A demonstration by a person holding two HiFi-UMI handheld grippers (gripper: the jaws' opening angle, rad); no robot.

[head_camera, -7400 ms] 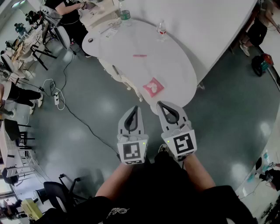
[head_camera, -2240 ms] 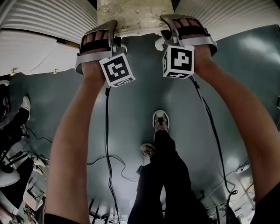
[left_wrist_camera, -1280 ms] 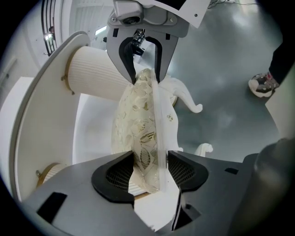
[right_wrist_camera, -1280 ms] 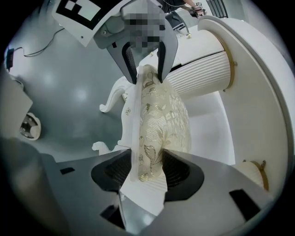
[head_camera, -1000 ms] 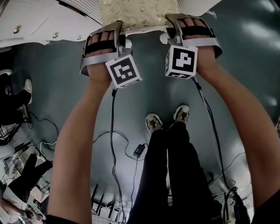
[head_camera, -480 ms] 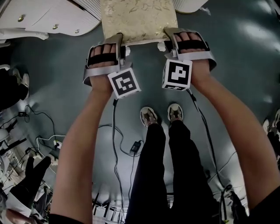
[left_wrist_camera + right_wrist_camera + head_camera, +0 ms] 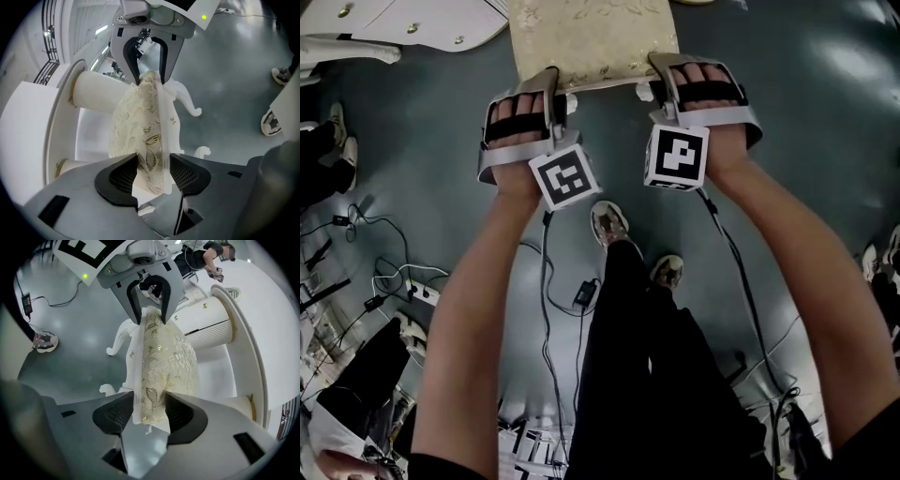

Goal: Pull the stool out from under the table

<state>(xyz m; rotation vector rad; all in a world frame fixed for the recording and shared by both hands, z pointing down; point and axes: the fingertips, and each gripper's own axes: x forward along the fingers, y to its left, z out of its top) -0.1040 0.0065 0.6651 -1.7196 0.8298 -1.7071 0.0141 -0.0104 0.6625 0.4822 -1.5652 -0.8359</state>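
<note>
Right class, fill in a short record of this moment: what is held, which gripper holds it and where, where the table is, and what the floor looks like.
stool: cream floral cushion on a white frame with curved legs
left gripper: jaws shut on the left corner of the stool's near edge
right gripper: jaws shut on the right corner of the stool's near edge
table: white, at the head view's top left, beside the stool
floor: grey, glossy
stage: stool gripped by both; its far end is cut off in the head view
</note>
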